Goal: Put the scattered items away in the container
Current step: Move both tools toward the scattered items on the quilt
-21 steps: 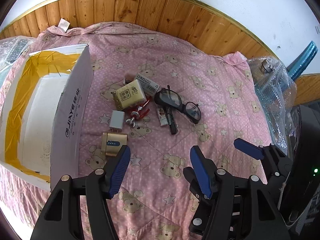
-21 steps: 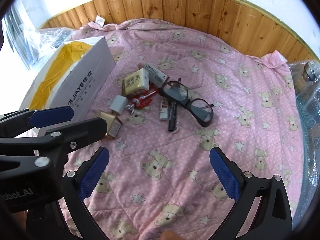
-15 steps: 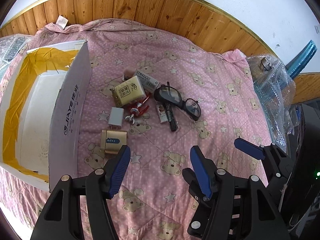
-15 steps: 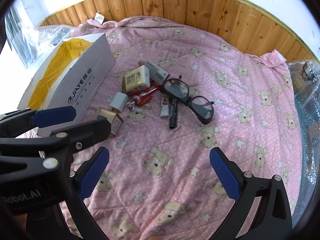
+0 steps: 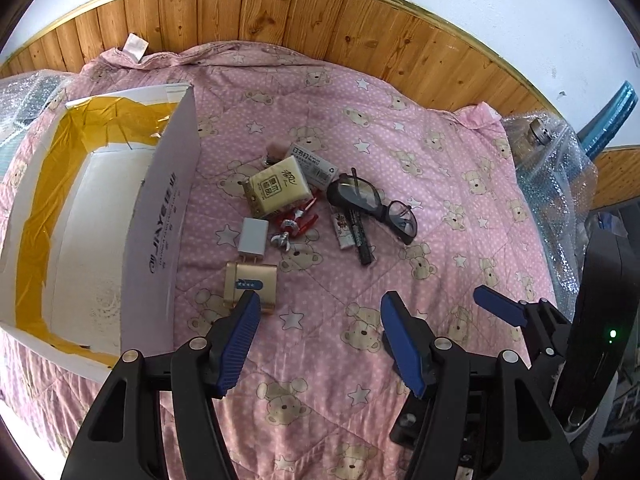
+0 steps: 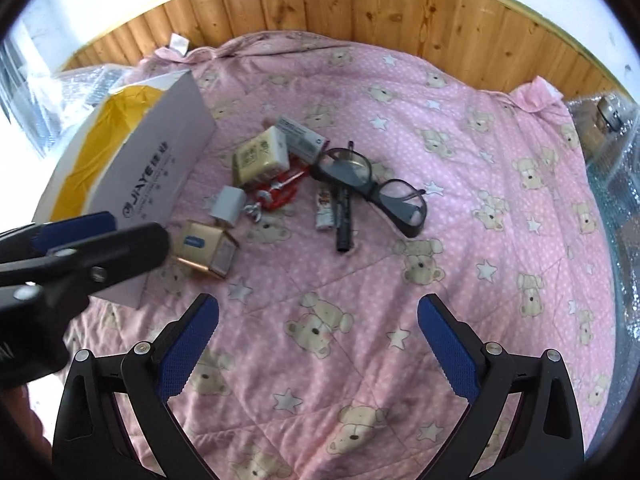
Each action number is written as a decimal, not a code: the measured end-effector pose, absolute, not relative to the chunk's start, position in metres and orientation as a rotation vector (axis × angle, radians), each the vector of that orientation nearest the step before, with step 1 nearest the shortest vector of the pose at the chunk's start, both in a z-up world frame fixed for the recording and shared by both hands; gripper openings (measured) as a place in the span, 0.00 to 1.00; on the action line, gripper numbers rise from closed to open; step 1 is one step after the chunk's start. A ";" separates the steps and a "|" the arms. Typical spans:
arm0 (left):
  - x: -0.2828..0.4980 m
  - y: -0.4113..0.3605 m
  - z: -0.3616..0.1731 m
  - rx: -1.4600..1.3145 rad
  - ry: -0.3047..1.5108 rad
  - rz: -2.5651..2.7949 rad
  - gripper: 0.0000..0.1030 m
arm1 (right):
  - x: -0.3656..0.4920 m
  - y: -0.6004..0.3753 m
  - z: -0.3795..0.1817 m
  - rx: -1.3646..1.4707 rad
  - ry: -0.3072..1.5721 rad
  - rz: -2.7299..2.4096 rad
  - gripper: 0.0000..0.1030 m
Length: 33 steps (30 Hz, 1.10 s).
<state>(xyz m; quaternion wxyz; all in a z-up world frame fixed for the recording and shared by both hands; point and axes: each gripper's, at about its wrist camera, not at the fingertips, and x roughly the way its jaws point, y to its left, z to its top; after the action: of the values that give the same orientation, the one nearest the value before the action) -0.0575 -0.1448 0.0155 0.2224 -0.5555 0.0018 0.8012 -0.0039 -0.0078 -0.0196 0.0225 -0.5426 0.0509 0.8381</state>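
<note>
I have both tools hovering over the pink bear-print quilt (image 5: 400, 128), neither touching anything. My left gripper (image 5: 320, 324) has its blue pads spread apart, its left pad just beside the gold box (image 5: 250, 286). My right gripper (image 6: 318, 328) is spread wider, holding nothing. The scattered items lie clustered near the middle: black glasses (image 6: 372, 184), a tissue pack (image 5: 278, 192), a white charger (image 5: 253, 236), a black marker (image 6: 343, 220). The open white cardboard box (image 5: 160, 220) sits at their left, apart from them
</note>
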 end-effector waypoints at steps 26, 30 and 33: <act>-0.074 -0.147 -0.009 -1.614 -0.089 2.115 0.19 | -0.026 -0.005 -0.034 -1.800 0.410 2.648 0.40; -0.078 -0.155 -0.013 -1.627 -0.103 2.152 0.51 | -0.029 0.002 -0.040 -1.805 0.462 2.629 0.49; -0.082 -0.162 -0.020 -1.647 -0.109 2.156 0.51 | -0.032 0.008 -0.047 -1.827 0.491 2.604 0.50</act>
<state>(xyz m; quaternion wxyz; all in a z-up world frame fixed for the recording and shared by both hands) -0.0823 -0.1619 -0.0196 0.2115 -0.5929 -0.0393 0.7760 -0.0317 0.0083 -0.0467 -0.0387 -0.5672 0.1525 0.8084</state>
